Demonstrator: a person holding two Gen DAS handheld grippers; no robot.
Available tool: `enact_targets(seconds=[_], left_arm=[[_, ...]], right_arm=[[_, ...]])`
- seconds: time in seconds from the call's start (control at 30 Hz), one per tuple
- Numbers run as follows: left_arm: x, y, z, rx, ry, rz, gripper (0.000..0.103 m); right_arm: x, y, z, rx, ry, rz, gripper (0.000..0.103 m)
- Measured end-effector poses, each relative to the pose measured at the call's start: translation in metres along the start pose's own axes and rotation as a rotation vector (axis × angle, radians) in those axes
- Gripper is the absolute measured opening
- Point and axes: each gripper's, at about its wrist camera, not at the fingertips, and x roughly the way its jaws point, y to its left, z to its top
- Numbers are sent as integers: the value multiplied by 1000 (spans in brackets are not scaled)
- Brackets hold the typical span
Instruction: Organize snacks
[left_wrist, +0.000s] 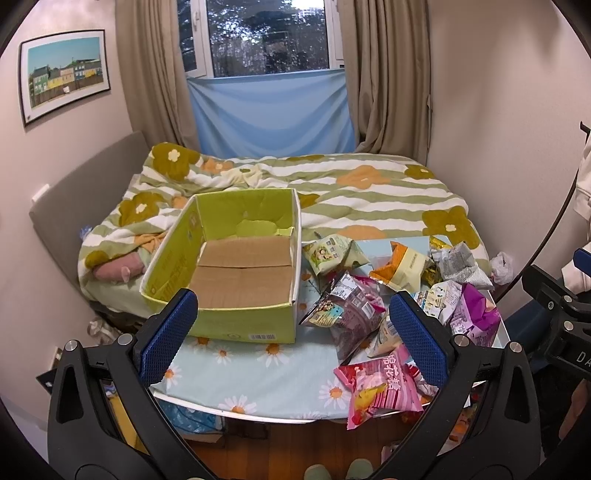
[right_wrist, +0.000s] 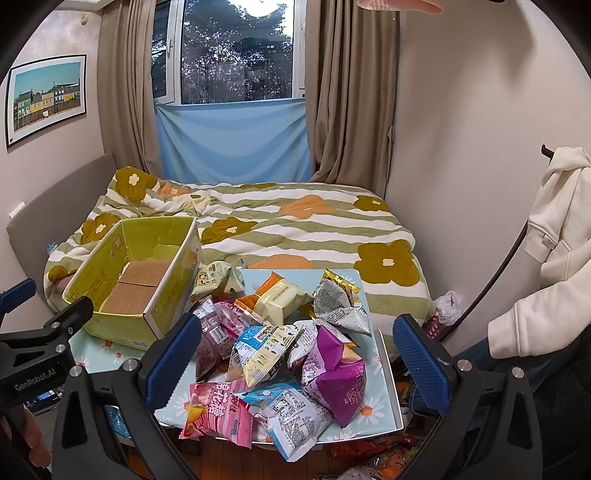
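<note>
An empty green cardboard box stands open on the left of a small table with a daisy cloth; it also shows in the right wrist view. Several snack bags lie heaped to its right: a pink bag at the front edge, a purple bag, a blue-white bag, an orange-cream bag. My left gripper is open and empty, above the table's front. My right gripper is open and empty, above the snack pile.
A bed with a green flowered blanket lies right behind the table. Walls close in on both sides. A white hoodie hangs at the right. More packets lie on the wooden floor under the table.
</note>
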Motion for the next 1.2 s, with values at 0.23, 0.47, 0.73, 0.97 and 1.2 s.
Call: enact_targets(seconds=[0.23,0.47,0.73,0.97,1.2], left_arm=[[0,2,-2,-5,8,-5,103],[15,3,-5,-19,92,-36,103],[64,-27,-47,-9,261,-110,103],[115,-65,-86,-11,393,-134,103],[146,-82,-117,-22,494,-128,103]], right_arm=[[1,1,-1,-1,0,-2,103],[9,-1,-12,1,33,2,103],[52,-25,-59,-38,163,94,103],[106,-35,-106,-102,297,254,103],[133,-35,-139,-120,360,388,103]])
